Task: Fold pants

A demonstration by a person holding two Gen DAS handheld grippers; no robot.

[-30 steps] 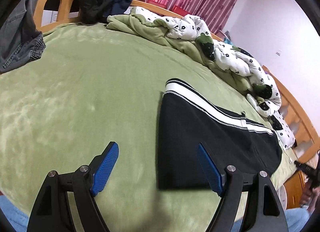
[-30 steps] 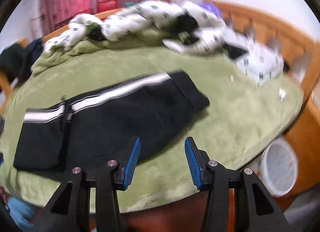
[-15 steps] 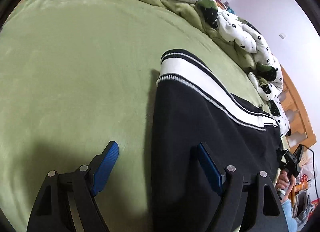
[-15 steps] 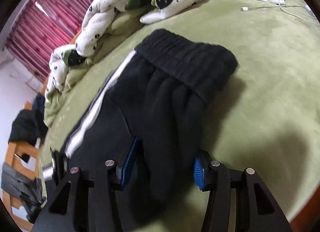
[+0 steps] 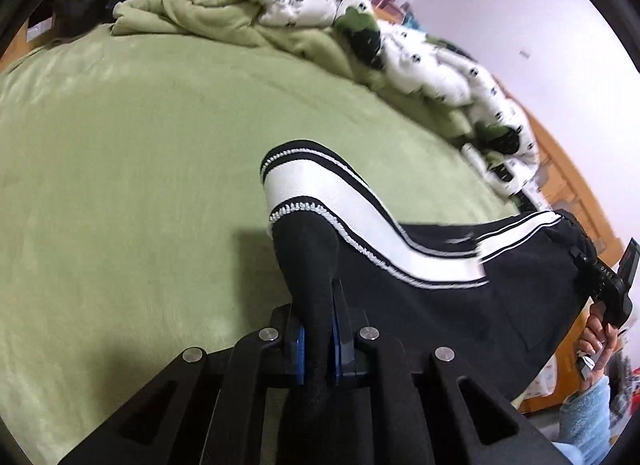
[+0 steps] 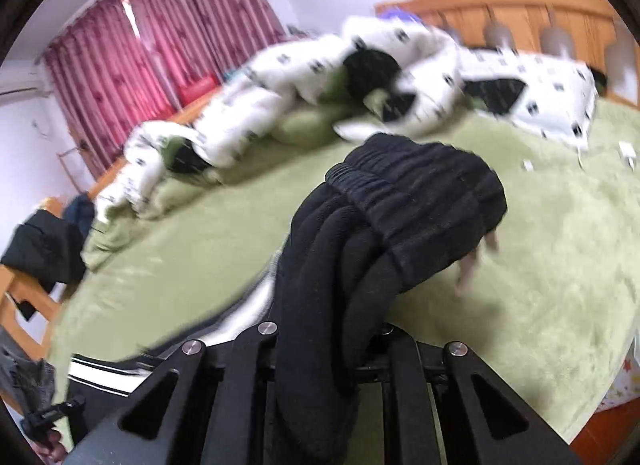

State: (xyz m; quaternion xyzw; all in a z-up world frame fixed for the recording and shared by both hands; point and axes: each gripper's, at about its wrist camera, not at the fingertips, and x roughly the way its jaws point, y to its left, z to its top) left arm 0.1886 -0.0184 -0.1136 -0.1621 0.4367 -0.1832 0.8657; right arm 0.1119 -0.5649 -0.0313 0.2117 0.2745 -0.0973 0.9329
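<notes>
Gripping the black pants (image 5: 420,305) near the striped cuff, the left gripper (image 5: 318,339) has its blue pads closed on a fold of fabric. The right gripper (image 6: 320,349) pinches the ribbed waistband (image 6: 420,185), lifted above the green bed cover (image 5: 140,153).

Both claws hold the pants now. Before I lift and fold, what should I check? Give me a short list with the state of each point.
1. Left claw shut on the pants, near the striped hem: ok.
2. Right claw shut on the waistband end: ok; its fingers are hidden by cloth.
3. Cloth bunched in the right grip: not ok for a neat fold.
4. Green bed beside the pants free for folding: ok.
5. Pants lying flat between the claws: cannot tell.
</notes>
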